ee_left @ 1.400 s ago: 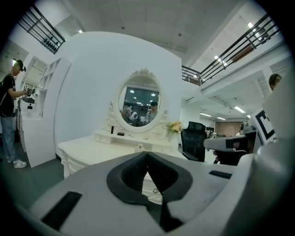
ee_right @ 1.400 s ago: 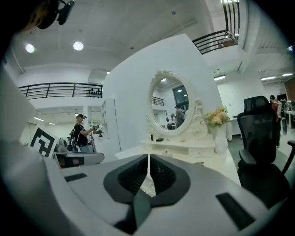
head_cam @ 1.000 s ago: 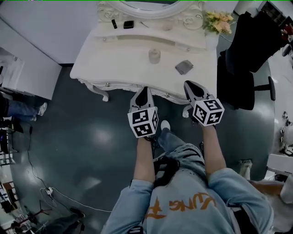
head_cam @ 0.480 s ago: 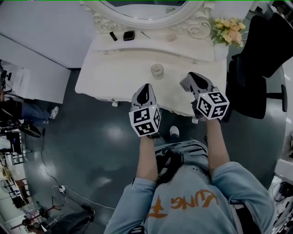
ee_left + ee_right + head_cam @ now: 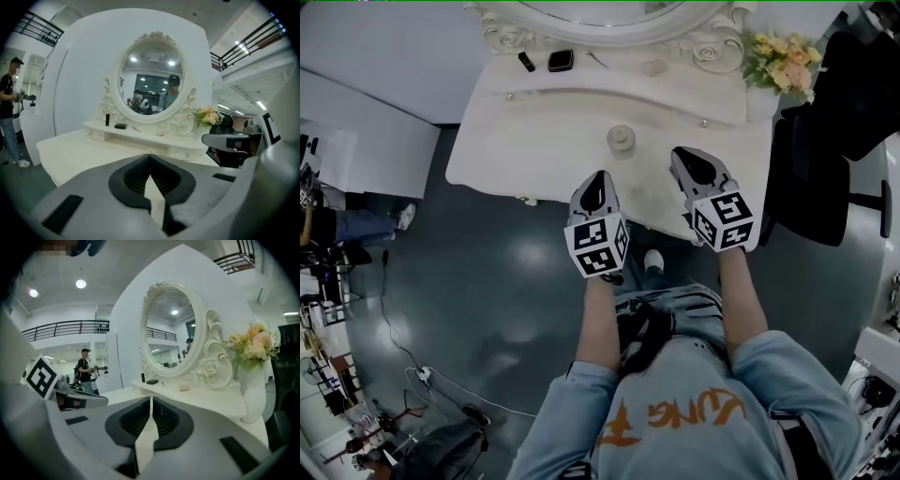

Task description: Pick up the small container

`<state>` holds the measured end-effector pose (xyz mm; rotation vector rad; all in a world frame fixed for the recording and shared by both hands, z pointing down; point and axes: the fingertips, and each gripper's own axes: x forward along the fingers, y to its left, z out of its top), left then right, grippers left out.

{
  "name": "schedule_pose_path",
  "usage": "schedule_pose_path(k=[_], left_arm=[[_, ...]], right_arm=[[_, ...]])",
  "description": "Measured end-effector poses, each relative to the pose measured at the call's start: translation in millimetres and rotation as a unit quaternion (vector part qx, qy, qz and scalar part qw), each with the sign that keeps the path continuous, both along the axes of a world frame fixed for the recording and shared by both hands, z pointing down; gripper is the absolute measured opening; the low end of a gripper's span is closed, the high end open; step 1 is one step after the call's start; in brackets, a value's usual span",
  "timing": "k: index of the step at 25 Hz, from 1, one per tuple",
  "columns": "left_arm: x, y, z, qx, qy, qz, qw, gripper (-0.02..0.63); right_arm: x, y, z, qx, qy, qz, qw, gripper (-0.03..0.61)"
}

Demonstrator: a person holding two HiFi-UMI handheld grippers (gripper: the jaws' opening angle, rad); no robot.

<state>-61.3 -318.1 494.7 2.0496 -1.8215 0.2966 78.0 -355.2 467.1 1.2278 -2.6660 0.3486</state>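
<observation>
- Lower middle of the head view: the person [image 5: 675, 412] in a light blue top, with both forearms stretching up the frame over the dark floor [image 5: 469, 281].
- Centre of the frame: the left claw [image 5: 597, 178], its tips just past the near edge of the worktop [image 5: 534, 122]. The left gripper view shows its jaws pressed together with nothing between them.
- Right of centre and slightly higher in the frame: the right claw [image 5: 684, 157], over the worktop. Its jaws are pressed together too, and it is empty.
- The worktop is white, with a carved edge, and fills the upper middle of the frame.
- Upper centre: the container [image 5: 621, 141], a small clear jar with a lid, stands upright on the worktop. It sits between the two claws and above their tips in the frame, touching neither.
- Behind it is a raised shelf [image 5: 609, 82]. A black tube [image 5: 526, 62] and a black box [image 5: 561, 61] lie left of centre, and a small pale thing [image 5: 653, 67] lies right of centre.
- Top edge: an oval mirror [image 5: 591, 9] in a scrolled white frame.
- Upper right: flowers [image 5: 783, 67], with a black chair [image 5: 825, 131] below them at the right edge.
</observation>
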Motion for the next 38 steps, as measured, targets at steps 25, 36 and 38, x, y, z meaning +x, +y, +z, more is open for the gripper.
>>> schedule_pose_path(k=[25, 36, 38], left_arm=[[-21.4, -14.4, 44.2, -0.070, -0.026, 0.021, 0.9970, 0.021], [-44.8, -32.4, 59.6, -0.091, -0.023, 0.023, 0.9953, 0.021], [-49.5, -35.9, 62.8, -0.094, -0.023, 0.024, 0.9950, 0.021]], right_arm=[[-62.7, -19.9, 61.4, -0.069, -0.003, -0.065, 0.995, 0.157], [-95.1, -42.2, 98.9, -0.072, 0.076, -0.069, 0.992, 0.307], [-100.6, -46.0, 104.8, -0.074, 0.086, -0.071, 0.991, 0.310]])
